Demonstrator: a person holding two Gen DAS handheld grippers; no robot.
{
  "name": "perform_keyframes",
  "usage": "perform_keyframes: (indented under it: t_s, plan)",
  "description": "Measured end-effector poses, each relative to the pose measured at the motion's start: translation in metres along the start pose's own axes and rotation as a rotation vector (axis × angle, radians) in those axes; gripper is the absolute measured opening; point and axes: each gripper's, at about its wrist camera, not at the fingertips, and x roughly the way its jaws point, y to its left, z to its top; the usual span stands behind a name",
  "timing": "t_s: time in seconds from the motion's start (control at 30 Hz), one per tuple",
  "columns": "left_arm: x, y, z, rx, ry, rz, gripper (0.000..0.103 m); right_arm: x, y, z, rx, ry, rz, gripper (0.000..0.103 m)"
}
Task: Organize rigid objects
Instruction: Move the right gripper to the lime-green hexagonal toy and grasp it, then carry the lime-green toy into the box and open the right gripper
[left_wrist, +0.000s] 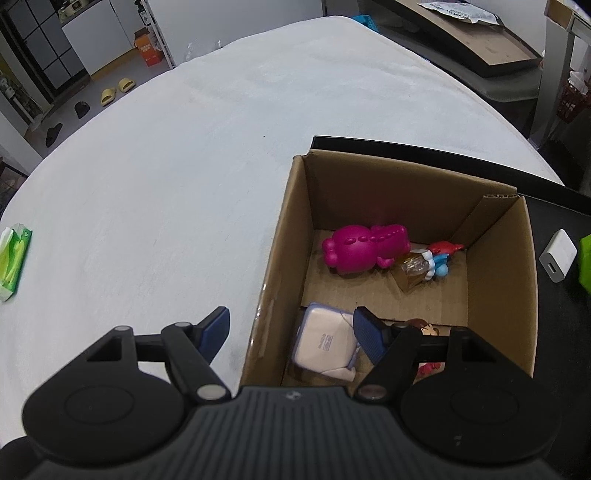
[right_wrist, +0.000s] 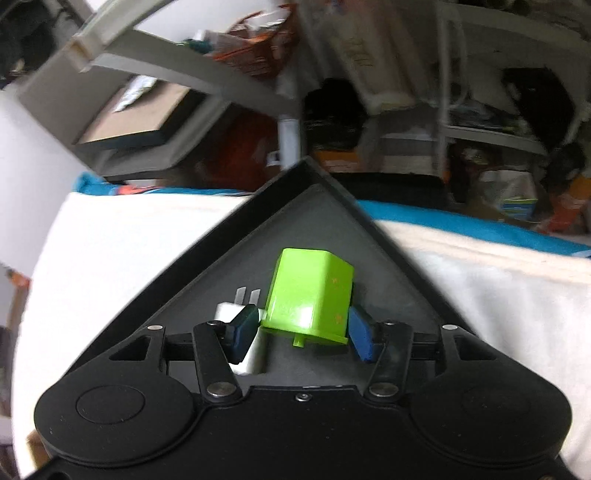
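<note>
My left gripper (left_wrist: 291, 326) is open and empty over the near left wall of a cardboard box (left_wrist: 498, 288). In the box lie a magenta toy figure (left_wrist: 364, 249), a small glass bottle (left_wrist: 412, 267), a red and blue figurine (left_wrist: 441, 256), a white square case (left_wrist: 325, 341) and a small doll (left_wrist: 428, 328) partly hidden by a finger. My right gripper (right_wrist: 301, 326) is shut on a lime green block (right_wrist: 310, 291) over a black tray (right_wrist: 369, 229). A white charger plug (right_wrist: 251, 350) lies on the tray under the left finger; it also shows in the left wrist view (left_wrist: 557, 254).
The box and tray rest on a white cloth-covered table (left_wrist: 184, 166). A green tissue pack (left_wrist: 13, 262) lies at the table's left edge. Shelves with clutter (right_wrist: 406, 92) stand beyond the tray. Slippers (left_wrist: 114, 90) lie on the floor far left.
</note>
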Motion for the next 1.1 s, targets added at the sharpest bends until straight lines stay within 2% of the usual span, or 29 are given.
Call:
perform_keyframes:
  t_s: [0.13, 0.3, 0.4, 0.6, 0.97, 1.1]
  plan:
    - [-0.005, 0.005, -0.004, -0.016, -0.001, -0.031, 0.072, -0.017, 0.012, -0.003, -0.073, -0.078, -0.009, 0.052]
    - [-0.015, 0.009, -0.013, -0.025, -0.006, -0.059, 0.072, -0.029, 0.017, -0.005, -0.094, -0.085, 0.023, 0.052]
    - [-0.02, 0.011, -0.018, -0.03, -0.007, -0.075, 0.072, -0.034, 0.025, -0.009, -0.15, -0.094, 0.024, 0.052]
    - [-0.031, 0.014, -0.023, -0.032, -0.01, -0.166, 0.072, -0.053, 0.044, -0.023, -0.248, -0.103, 0.088, 0.052]
    - [-0.04, 0.03, -0.033, -0.054, -0.026, -0.244, 0.072, -0.087, 0.079, -0.05, -0.417, -0.12, 0.243, 0.052]
    - [-0.043, 0.03, -0.038, -0.035, -0.052, -0.254, 0.072, -0.096, 0.095, -0.062, -0.483, -0.131, 0.267, 0.052]
